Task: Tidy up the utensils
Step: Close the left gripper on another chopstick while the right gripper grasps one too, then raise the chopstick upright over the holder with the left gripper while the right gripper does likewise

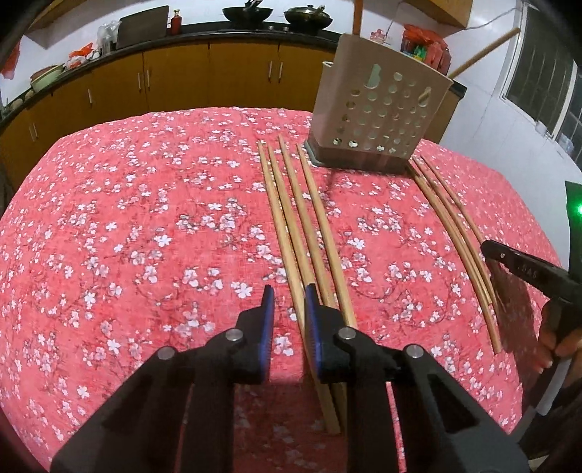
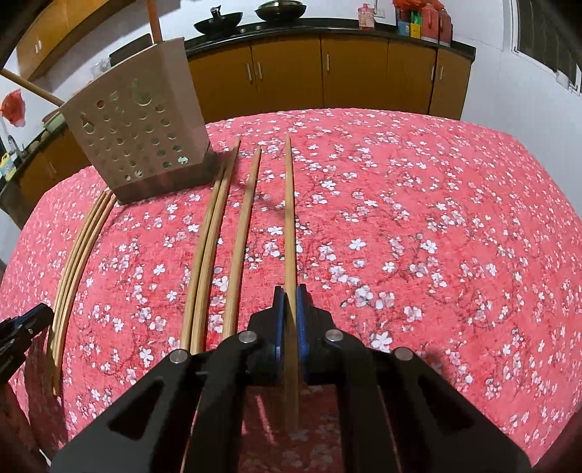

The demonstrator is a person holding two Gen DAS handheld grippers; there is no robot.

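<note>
Several wooden chopsticks lie side by side on the red flowered tablecloth, pointing at a beige perforated utensil holder. My left gripper hovers over their near ends, jaws narrowly apart. The leftmost chopstick runs into the gap against the right pad, and the left pad stands clear of it. My right gripper is shut on a single chopstick, the rightmost of a second group. The holder stands at the back left in the right wrist view.
A wooden handle rises from the holder and a long stick leans behind it. The right gripper and a hand show at the right edge. Brown cabinets and a counter with woks stand beyond the table.
</note>
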